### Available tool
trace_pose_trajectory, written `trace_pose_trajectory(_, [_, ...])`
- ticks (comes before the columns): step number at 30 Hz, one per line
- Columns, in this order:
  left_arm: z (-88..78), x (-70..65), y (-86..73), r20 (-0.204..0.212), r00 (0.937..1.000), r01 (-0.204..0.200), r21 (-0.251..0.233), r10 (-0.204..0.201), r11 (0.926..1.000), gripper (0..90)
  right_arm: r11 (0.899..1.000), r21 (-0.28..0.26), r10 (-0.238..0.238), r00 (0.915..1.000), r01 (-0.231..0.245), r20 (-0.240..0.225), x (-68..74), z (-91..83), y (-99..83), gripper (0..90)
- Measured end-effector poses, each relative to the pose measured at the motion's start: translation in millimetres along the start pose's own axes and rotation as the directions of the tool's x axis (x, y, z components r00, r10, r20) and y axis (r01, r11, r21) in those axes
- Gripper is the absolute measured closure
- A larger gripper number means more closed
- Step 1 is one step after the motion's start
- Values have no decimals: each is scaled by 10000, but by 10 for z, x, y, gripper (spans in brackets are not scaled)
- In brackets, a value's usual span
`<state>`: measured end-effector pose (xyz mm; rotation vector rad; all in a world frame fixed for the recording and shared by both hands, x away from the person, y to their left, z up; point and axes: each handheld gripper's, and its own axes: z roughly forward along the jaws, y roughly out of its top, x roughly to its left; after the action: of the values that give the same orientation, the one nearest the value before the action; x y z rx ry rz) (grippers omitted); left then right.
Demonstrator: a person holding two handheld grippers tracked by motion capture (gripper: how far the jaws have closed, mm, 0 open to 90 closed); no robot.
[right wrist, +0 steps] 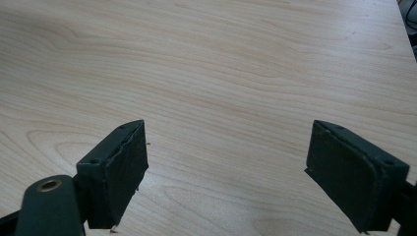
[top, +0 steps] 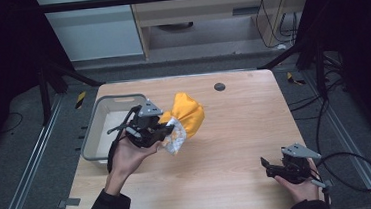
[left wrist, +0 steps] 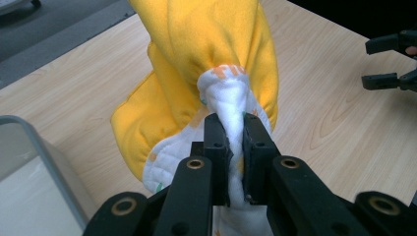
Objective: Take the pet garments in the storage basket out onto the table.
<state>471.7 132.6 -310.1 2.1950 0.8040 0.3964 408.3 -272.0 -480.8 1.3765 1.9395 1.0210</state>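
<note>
Pinched between black fingers [left wrist: 216,142], the cloth [top: 187,115] is bright yellow outside, white with small orange and green prints inside; beside it, a grey bin [top: 94,122].

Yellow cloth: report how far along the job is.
Done: the left tongs are clamped on the white lining of the yellow cloth. In hand: it hangs bunched beside the grey bin. Left: probably dropping it in the bin; the right tongs wait open over bare table.
</note>
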Motion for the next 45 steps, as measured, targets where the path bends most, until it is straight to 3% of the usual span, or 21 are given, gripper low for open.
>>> trace_pose_trajectory(15, [329,-200,-95,526,9983,-261,460,237,9986,831,10000,23,68,10000,-68,16,-12,-4,-8,155])
trace_pose_trajectory(30, [683,-373,-227,908,9944,-629,1063,533,9923,832,9999,28,140,9999,-141,30,-19,-16,-7,155])
trace_pose_trajectory(45, [1010,-471,-413,1350,9889,-850,1753,616,9808,832,9999,53,137,9999,-138,32,-21,-17,-13,155])
